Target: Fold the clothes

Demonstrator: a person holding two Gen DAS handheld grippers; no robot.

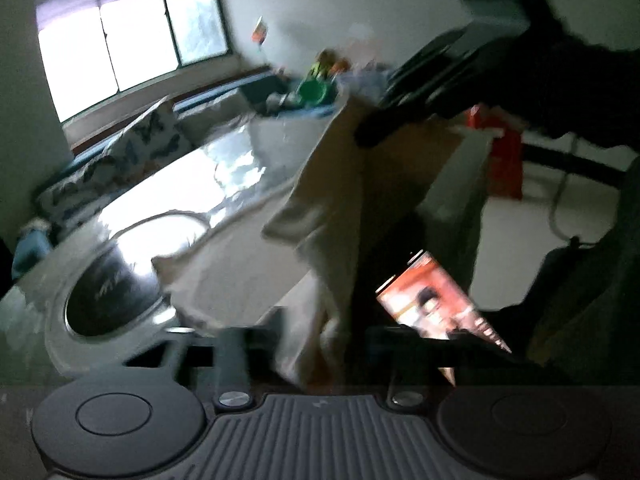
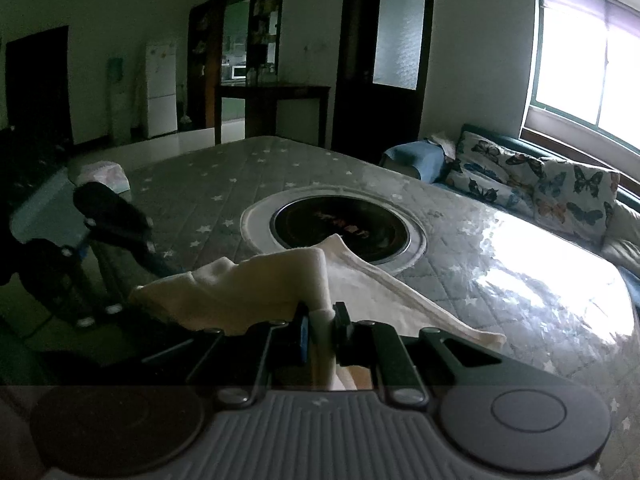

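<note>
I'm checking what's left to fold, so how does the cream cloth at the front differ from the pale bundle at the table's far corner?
The cream cloth is pinched and partly lifted by the right gripper, while the pale bundle lies untouched. The cloth is spread out and rumpled; the bundle is small and compact. Both are light-coloured and rest on the star-print cover.

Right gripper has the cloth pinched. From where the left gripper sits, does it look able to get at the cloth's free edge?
Probably yes. The cloth hangs from the right gripper and trails over the bed. The left gripper already has cloth between its fingers, with nothing seen in the way; blur hides whether it grips.
</note>
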